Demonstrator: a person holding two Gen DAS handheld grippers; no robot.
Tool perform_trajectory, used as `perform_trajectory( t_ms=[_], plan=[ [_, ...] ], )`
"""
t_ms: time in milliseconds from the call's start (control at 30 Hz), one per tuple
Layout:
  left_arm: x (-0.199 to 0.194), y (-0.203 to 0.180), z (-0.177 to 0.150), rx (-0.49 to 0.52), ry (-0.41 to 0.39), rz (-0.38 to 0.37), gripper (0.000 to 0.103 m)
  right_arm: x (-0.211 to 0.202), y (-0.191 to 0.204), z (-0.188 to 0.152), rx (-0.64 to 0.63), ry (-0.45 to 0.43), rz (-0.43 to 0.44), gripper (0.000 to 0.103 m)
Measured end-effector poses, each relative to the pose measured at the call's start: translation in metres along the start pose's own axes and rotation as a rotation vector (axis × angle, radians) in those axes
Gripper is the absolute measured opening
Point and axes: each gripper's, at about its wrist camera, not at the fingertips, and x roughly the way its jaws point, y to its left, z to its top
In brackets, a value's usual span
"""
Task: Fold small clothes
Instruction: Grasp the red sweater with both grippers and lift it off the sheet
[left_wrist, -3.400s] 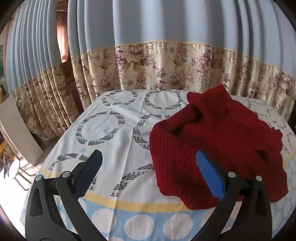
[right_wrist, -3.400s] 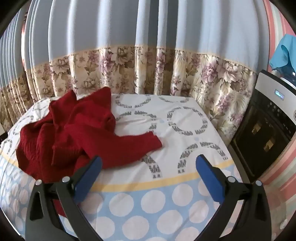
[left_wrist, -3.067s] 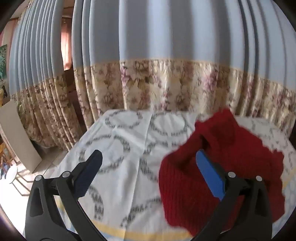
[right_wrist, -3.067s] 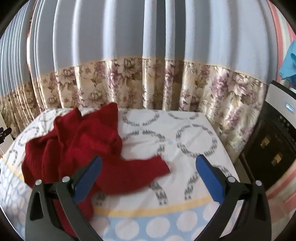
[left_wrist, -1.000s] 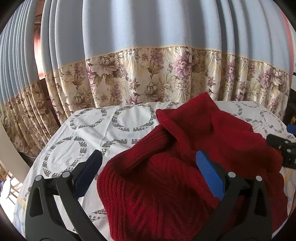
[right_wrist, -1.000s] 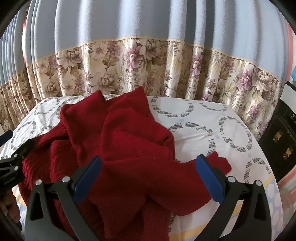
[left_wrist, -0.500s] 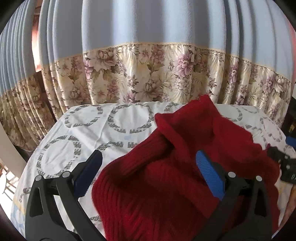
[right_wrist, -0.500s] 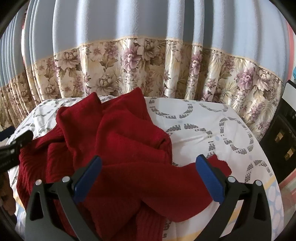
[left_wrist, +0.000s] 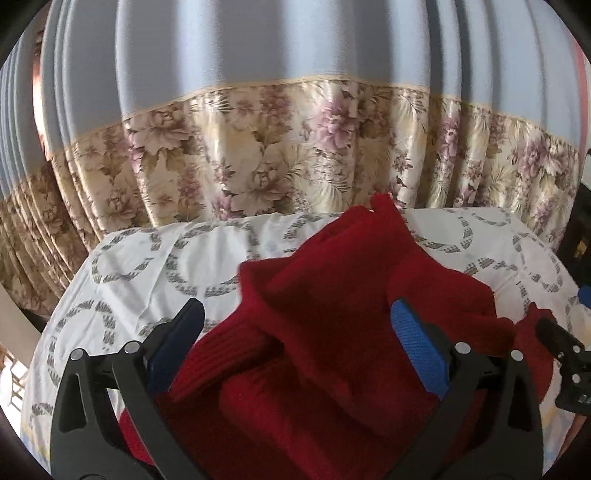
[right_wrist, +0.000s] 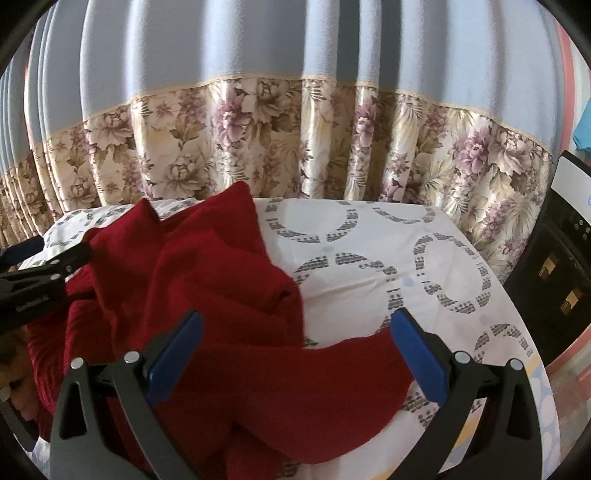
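Note:
A crumpled dark red knit sweater (left_wrist: 332, 332) lies on a table under a white cloth with grey ring patterns (left_wrist: 147, 266). My left gripper (left_wrist: 295, 343) is open, its blue pads low over the sweater's left part. My right gripper (right_wrist: 295, 350) is open over the sweater (right_wrist: 207, 295), with a sleeve (right_wrist: 351, 373) lying between its fingers. The right gripper shows at the right edge of the left wrist view (left_wrist: 569, 354); the left gripper shows at the left edge of the right wrist view (right_wrist: 40, 273).
A blue curtain with a floral band (left_wrist: 277, 147) hangs close behind the table. A dark appliance with a white top (right_wrist: 561, 236) stands right of the table. The cloth's far right part (right_wrist: 406, 258) is bare.
Both grippers have moved forward and lower over the sweater, which now fills more of each view. Both stay open. The sweater has not visibly moved.

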Motion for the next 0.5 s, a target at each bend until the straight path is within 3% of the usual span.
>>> perform_trajectory(
  t_ms=[133,200,300,333,367,400,467,500],
  plan=[
    [0.021,-0.016,0.002,0.056,0.004,0.037,0.099,0.008,-0.007,0.001,0.019,0.024,0.001,0.102],
    [0.033,-0.017,0.002,0.067,0.024,0.051,0.093,0.011,-0.007,0.000,0.012,0.031,0.004,0.102],
    [0.053,-0.014,0.001,0.071,0.069,0.063,0.074,0.012,-0.004,-0.002,-0.001,0.035,0.005,0.102],
    [0.060,-0.012,0.000,0.081,0.085,0.068,0.060,0.013,-0.003,-0.002,-0.005,0.037,0.006,0.102],
    [0.067,-0.010,0.000,0.084,0.109,0.061,0.040,0.014,-0.003,-0.003,-0.008,0.041,0.008,0.102],
    [0.073,-0.007,-0.001,0.074,0.133,0.034,0.033,0.016,-0.001,-0.004,-0.013,0.047,0.011,0.102],
    [0.076,-0.002,-0.001,0.064,0.140,0.020,0.005,0.018,0.000,-0.005,-0.019,0.052,0.008,0.102],
    [0.075,0.000,-0.001,0.063,0.131,0.025,0.004,0.019,0.001,-0.006,-0.021,0.055,0.007,0.102]
  ],
)
